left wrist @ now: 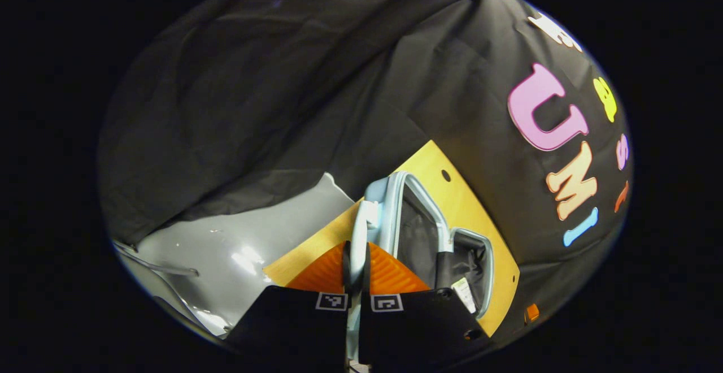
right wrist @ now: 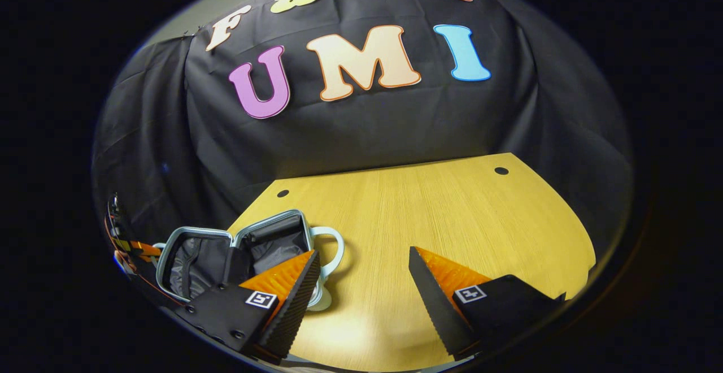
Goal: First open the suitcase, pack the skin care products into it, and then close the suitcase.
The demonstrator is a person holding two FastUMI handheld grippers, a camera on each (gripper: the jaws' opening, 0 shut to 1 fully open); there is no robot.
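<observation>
Suitcase (right wrist: pixel 237 254), pale blue and small, lies open on the left part of the wooden tabletop (right wrist: pixel 452 215) in the right gripper view, both halves showing dark lining, with a looped handle (right wrist: pixel 333 248) at its right side. The right tool (right wrist: pixel 364 288) hovers over the tabletop with its fingers spread wide and nothing between them; its left finger (right wrist: pixel 294 294) overlaps the suitcase's near right corner in the picture, though I cannot tell whether they touch.

In the left gripper view the left tool (left wrist: pixel 357 271) has its fingers drawn close together on a thin pale blue edge of the suitcase (left wrist: pixel 395 215), which runs up between them. Beyond that edge the open case shows its dark lining and a small white tag (left wrist: pixel 464 294) inside the lower half. The case rests on the tabletop (left wrist: pixel 474 203), seen here at a steep tilt, with grey floor (left wrist: pixel 226 248) to the left.
</observation>
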